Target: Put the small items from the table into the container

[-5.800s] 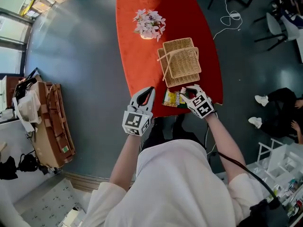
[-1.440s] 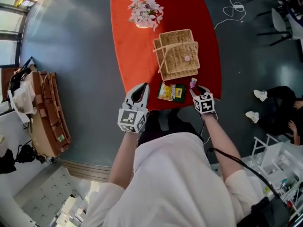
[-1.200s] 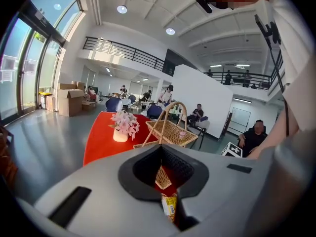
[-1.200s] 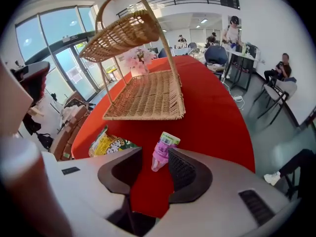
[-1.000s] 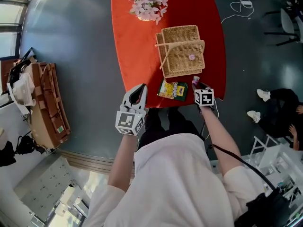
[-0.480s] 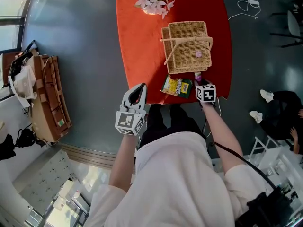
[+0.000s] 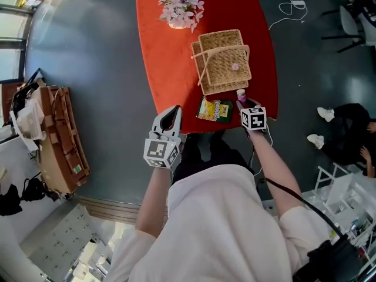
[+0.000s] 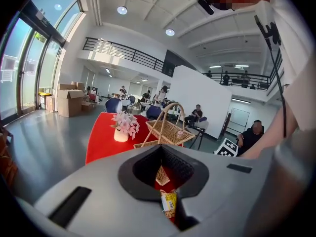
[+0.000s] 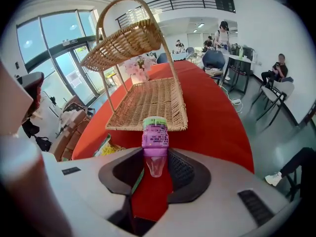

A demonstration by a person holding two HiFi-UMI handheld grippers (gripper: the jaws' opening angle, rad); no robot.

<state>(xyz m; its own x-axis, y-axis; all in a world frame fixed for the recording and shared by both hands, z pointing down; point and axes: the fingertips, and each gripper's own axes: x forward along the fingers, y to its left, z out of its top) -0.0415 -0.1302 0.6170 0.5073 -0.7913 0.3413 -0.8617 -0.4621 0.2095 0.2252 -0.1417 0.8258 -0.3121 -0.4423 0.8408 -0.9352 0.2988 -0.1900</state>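
A small purple bottle [image 9: 155,137] with a green cap sits upright between the pads of my right gripper [image 9: 155,158], which is shut on it at the table's near right corner [image 7: 241,95]. Just beyond it stands the wicker basket [image 7: 222,60] with its arched handle, and a small pink item [image 7: 235,67] lies inside. A yellow-green snack packet [image 7: 214,110] lies flat on the red table [image 7: 164,57] between basket and near edge. My left gripper [image 7: 170,115] hangs off the near edge, left of the packet, shut and holding nothing.
A pot of pink flowers [image 7: 179,9] stands at the table's far end, left of the basket. Grey floor surrounds the table, with a brown shelf unit [image 7: 61,140] at the left. People sit on chairs at the right [image 7: 346,137].
A pink item has appeared in the basket since the earliest frame. My right gripper closed round the purple bottle and lifted it a little. The left gripper has stayed put.
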